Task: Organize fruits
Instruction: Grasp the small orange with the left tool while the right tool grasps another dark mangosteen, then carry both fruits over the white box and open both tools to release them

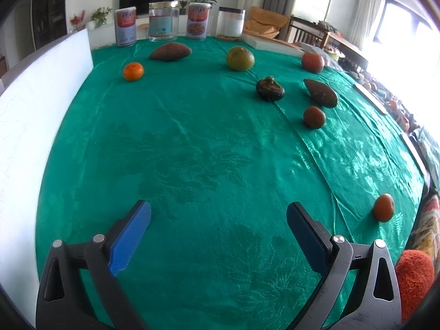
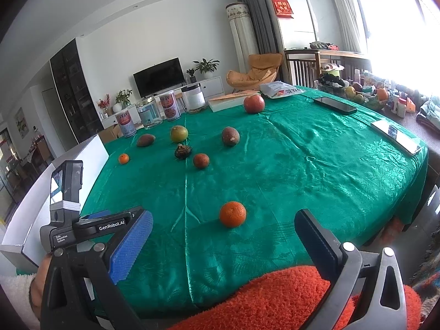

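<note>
Both left tongs and right tongs hang wide open and empty over the green tabletop; the nearest mandarin sits between the right tongs' fingers, probably the first pick.

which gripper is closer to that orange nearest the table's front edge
Right. The right gripper sits open just behind the orange. From the left gripper, also open, it lies off to the right.
</note>
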Demonstrator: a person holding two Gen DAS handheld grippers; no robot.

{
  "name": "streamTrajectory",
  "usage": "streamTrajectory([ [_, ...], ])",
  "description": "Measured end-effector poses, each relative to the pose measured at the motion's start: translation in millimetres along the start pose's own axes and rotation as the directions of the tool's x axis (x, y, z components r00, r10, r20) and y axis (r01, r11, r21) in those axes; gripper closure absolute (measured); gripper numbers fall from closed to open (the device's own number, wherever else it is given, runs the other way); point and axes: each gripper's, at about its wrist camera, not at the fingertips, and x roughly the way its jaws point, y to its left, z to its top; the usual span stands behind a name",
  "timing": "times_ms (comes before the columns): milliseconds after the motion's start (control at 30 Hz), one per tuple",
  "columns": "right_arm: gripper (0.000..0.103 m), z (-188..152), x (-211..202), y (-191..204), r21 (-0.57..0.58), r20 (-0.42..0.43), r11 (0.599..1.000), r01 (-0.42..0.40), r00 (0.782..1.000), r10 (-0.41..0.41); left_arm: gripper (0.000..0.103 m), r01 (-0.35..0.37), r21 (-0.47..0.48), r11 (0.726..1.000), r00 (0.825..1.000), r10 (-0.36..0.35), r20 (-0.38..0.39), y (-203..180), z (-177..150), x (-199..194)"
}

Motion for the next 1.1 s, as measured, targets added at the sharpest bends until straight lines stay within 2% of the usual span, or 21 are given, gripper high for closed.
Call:
streamTrajectory([
  [67, 0.001, 0, 0, -2, 0.010, -0.001, 1.000, -0.009, 1.000, 0.009, 0.003, -0.004, 0.018, 1.000, 1.000, 0.005, -0.018, -7, 1, 2],
  [133, 0.001, 0, 0, -4, 0.019, -0.002, 1.000, -0.017, 1.000, 0.017, 0.003, 0.044, 0.020, 0.999, 0.999, -0.043, -0.031, -19, 7, 4],
  [333, 0.001, -1, 0, -5, 0.021, 0.000, 0.999, -0.026, 1.000, 0.026, 0.003, 0.141, 0.076, 0.987, 0.990, -0.138, -0.039, -77, 56, 27],
  [467, 0.001, -1, 1, -7, 0.029, -0.003, 0.999, -0.032, 0.999, 0.032, 0.004, 0.124, 0.144, 0.982, 0.992, -0.122, -0.025, -108, 85, 54],
  [600, 0.001, -1, 1, -11, 0.045, -0.006, 0.998, -0.044, 0.999, 0.045, 0.006, 0.083, 0.179, 0.980, 0.996, -0.080, -0.027, -122, 95, 74],
  [667, 0.001, -1, 3, -12, 0.057, -0.010, 0.997, -0.052, 0.999, 0.052, 0.022, 0.072, 0.183, 0.981, 0.997, -0.065, -0.044, -123, 93, 82],
  [700, 0.001, -1, 3, -13, 0.064, -0.013, 0.996, -0.056, 0.998, 0.057, 0.027, 0.069, 0.186, 0.980, 0.997, -0.060, -0.057, -124, 92, 86],
  [733, 0.001, -2, 4, -14, 0.070, -0.015, 0.996, -0.060, 0.998, 0.061, 0.039, 0.068, 0.193, 0.979, 0.997, -0.057, -0.061, -124, 90, 89],
  [767, 0.001, -2, 5, -15, 0.076, -0.018, 0.995, -0.063, 0.998, 0.065, 0.055, 0.046, 0.208, 0.977, 0.999, -0.041, -0.030, -124, 89, 87],
  [800, 0.001, -1, 6, -16, 0.081, -0.020, 0.994, -0.067, 0.997, 0.068, 0.069, 0.058, 0.214, 0.975, 0.998, -0.055, -0.018, -122, 88, 83],
  [833, 0.001, -1, 6, -17, 0.087, -0.021, 0.994, -0.071, 0.997, 0.073, 0.073, 0.067, 0.208, 0.976, 0.998, -0.063, -0.024, -119, 87, 80],
  [933, 0.001, -1, 8, -21, 0.104, -0.030, 0.991, -0.089, 0.995, 0.093, 0.073, 0.093, 0.149, 0.984, 0.996, -0.091, -0.018, -96, 80, 56],
  [1033, 0.001, 0, 11, -24, 0.124, -0.044, 0.985, -0.117, 0.991, 0.123, 0.073, 0.107, 0.092, 0.990, 0.994, -0.108, 0.005, -66, 69, 16],
  [1100, 0.001, 2, 18, -23, 0.131, -0.082, 0.982, -0.133, 0.986, 0.144, 0.073, 0.111, 0.068, 0.991, 0.994, -0.112, 0.016, -47, 62, -12],
])
